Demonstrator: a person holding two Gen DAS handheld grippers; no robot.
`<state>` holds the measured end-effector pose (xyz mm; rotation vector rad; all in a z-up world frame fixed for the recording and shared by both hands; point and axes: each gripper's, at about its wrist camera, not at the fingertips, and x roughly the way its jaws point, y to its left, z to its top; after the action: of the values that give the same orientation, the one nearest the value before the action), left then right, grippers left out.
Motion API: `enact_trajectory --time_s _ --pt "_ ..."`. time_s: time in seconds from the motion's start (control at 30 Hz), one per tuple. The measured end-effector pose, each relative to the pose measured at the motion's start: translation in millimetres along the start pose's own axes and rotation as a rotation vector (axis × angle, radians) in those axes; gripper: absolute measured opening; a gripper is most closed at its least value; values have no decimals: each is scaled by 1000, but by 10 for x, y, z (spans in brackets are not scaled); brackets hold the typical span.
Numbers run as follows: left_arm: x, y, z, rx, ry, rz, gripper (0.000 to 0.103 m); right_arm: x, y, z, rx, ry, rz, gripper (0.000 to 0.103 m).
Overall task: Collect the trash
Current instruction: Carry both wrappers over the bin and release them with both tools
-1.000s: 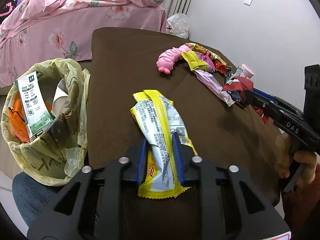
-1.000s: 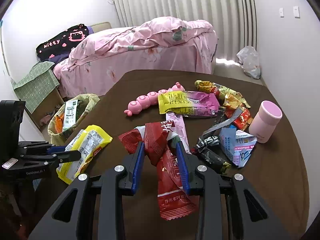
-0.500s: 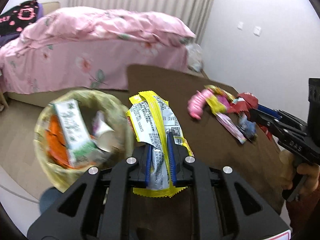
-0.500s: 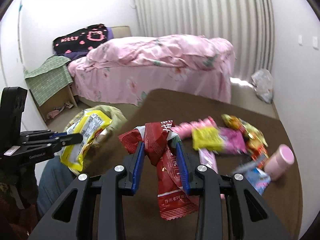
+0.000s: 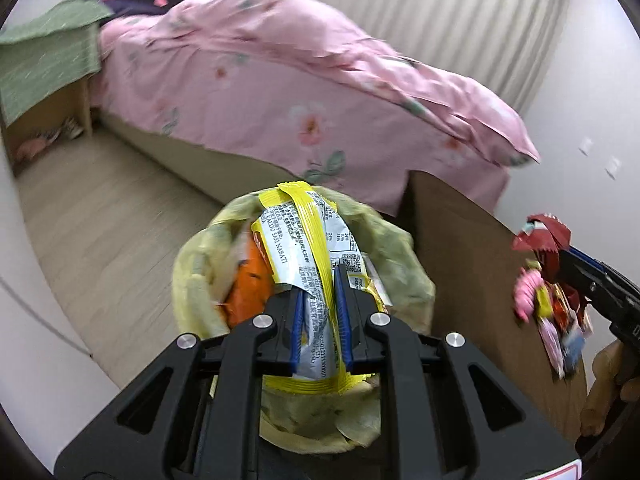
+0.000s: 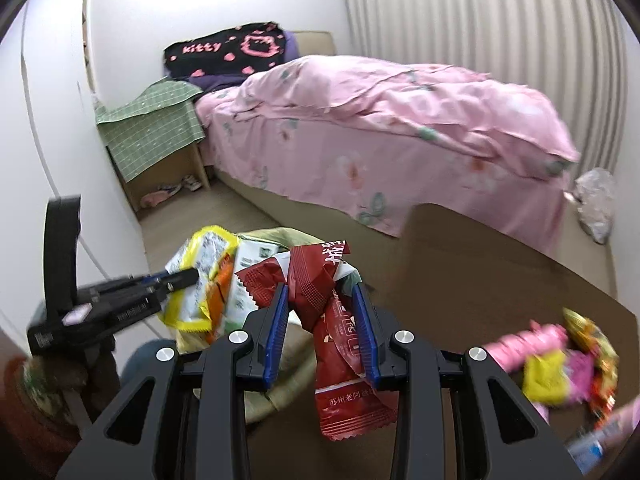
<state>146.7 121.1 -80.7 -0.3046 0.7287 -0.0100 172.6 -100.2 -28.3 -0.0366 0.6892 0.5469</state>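
Left tool (image 5: pixel 320 316) is pinching the yellow wrapper (image 5: pixel 308 248) tight, hanging over the bin bag (image 5: pixel 404 276); right tool (image 6: pixel 322 320) is clamping the red wrapper (image 6: pixel 336 344) nearby. Best centring each over the opening before releasing.

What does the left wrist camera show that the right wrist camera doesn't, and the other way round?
Only the left wrist view looks down into the trash bag, with orange packaging inside. Only the right wrist view shows the black Kitty cushion's lettering and a crumpled clear bag by the wall. Both show the pink bed, the brown table, the left claw shut on the yellow wrapper, and the right claw shut on the red wrapper.
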Motion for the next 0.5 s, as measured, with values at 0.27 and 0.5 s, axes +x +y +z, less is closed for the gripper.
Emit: enact_trajectory --time_s 0.27,0.5 --pt "252 85 -109 -50 17 -12 14 714 65 211 30 82 78 31" --pt "303 143 -82 -57 16 22 14 1039 21 177 74 121 104 31"
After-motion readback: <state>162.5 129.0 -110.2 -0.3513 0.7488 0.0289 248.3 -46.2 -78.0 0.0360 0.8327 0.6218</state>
